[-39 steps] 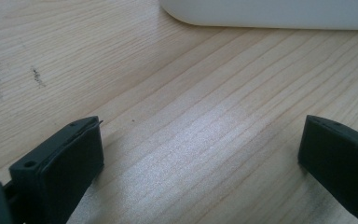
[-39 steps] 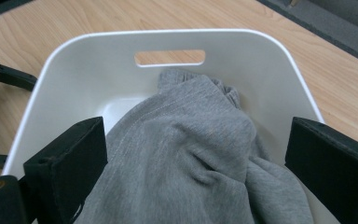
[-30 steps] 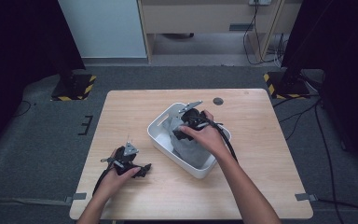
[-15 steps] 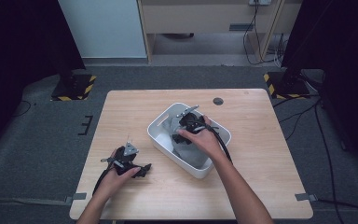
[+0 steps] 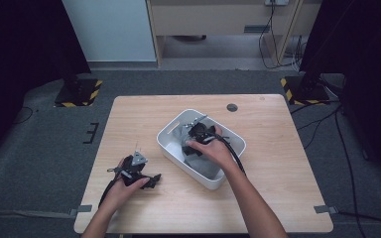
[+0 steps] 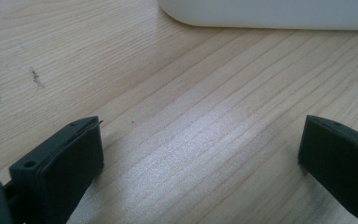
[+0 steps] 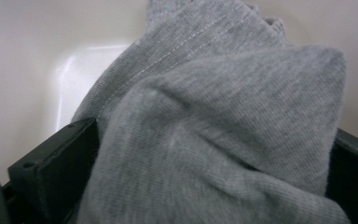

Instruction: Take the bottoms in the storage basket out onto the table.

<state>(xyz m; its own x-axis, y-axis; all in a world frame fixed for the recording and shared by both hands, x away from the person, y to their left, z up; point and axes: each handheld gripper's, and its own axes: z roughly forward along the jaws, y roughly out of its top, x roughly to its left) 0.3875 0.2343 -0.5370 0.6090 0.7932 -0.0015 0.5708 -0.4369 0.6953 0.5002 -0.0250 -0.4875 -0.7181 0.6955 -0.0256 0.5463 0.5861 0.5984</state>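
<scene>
My right gripper [image 5: 194, 135] sits inside the white bin [image 5: 173, 150], its jaws spread with the grey knit cloth [image 7: 223, 135] bunched between them, not yet pinched. My left gripper [image 5: 151, 180] rests on the wooden table [image 6: 177, 93] just beside the bin, jaws wide apart

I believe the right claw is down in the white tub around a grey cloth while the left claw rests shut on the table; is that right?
Not quite: the left claw is open, its jaws standing wide apart over bare wood, as the left gripper view shows. The rest holds: the right claw is in the white tub around the grey cloth, and the left rests on the table.
</scene>
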